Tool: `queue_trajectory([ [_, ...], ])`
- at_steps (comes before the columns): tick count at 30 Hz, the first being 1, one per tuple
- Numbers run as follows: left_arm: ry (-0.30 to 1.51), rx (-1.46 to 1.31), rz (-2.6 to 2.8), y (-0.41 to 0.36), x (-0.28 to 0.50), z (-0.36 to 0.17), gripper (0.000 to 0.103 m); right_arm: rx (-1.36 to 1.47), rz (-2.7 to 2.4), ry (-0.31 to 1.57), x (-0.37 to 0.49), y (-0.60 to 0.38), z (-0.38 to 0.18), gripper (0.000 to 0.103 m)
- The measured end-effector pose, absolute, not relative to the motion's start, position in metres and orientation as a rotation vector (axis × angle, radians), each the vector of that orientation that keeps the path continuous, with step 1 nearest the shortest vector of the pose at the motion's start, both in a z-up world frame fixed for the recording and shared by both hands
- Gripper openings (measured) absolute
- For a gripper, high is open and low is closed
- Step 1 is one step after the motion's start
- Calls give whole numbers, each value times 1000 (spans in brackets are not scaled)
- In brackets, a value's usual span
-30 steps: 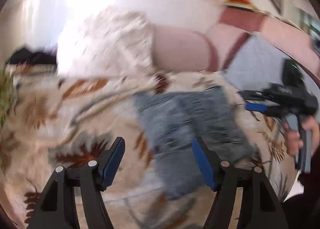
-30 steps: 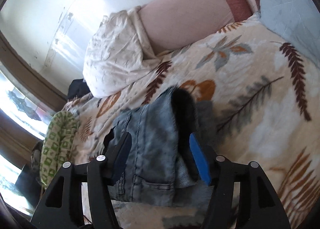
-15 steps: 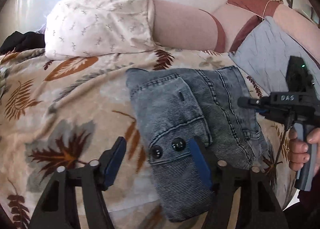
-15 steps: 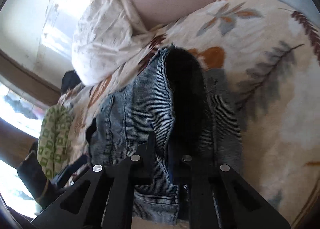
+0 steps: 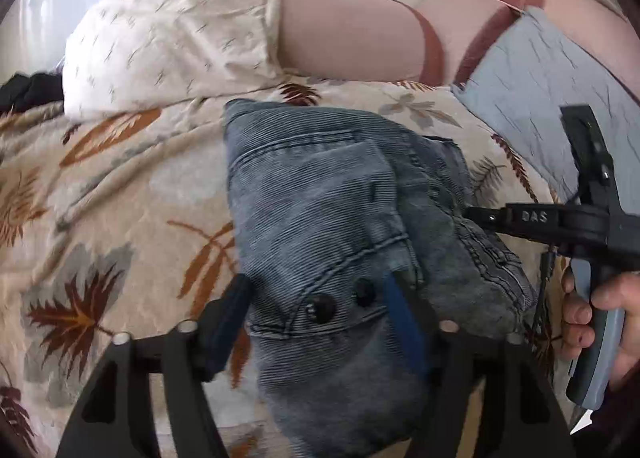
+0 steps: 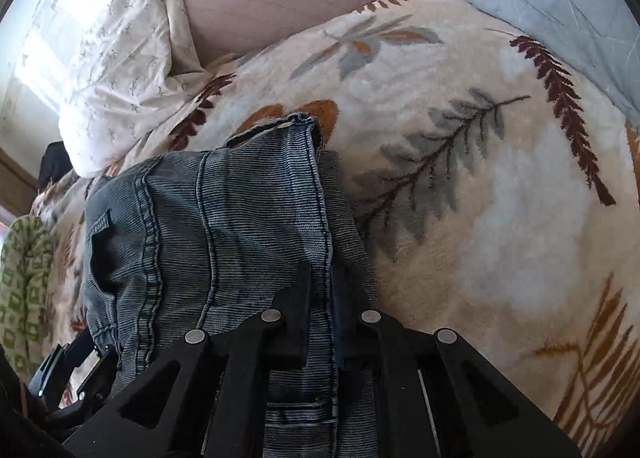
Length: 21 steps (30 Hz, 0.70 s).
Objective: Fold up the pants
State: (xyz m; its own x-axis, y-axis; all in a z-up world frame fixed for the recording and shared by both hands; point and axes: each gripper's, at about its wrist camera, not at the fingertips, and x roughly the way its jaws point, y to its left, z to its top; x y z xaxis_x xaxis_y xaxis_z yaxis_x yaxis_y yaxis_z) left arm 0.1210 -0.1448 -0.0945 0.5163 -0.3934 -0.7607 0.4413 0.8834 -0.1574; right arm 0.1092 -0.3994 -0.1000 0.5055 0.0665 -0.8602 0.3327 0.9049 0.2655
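Two hand-held grippers work the folded pants (image 5: 344, 242) on the leaf-print bed cover (image 5: 120, 201) — and the balance between them has just shifted. A second ago the right hand-held gripper (image 6: 320, 298) stood spread over the denim; now its jaws are pressed together, pinching the seamed right edge of the pants. The left hand-held gripper (image 5: 316, 306) has moved in over the buttoned pocket flap, and its jaws are opening, straddling the cloth with the blue pad (image 5: 400, 318) against it but not clamping. With one edge secured — the next fold or lift looks ready to start once the left closes
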Motion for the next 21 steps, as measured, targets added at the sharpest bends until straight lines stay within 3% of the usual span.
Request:
queue_trajectory([
  [3, 908, 51, -478, -129, 117, -88, 75, 389, -167, 1050, 107, -395, -97, 15],
  [5, 853, 60, -474, -122, 108, -75, 74, 387, -171, 1046, 103, -394, -84, 26],
  [11, 706, 131, -425, -118, 119, -41, 75, 367, -91, 789, 87, -380, -22, 29],
  [14, 731, 135, -408, -121, 150, -39, 75, 284, -35, 714, 90, -360, -12, 29],
  [21, 841, 220, -387, -151, 195, -75, 75, 286, -3, 820, 141, -350, -54, 29],
])
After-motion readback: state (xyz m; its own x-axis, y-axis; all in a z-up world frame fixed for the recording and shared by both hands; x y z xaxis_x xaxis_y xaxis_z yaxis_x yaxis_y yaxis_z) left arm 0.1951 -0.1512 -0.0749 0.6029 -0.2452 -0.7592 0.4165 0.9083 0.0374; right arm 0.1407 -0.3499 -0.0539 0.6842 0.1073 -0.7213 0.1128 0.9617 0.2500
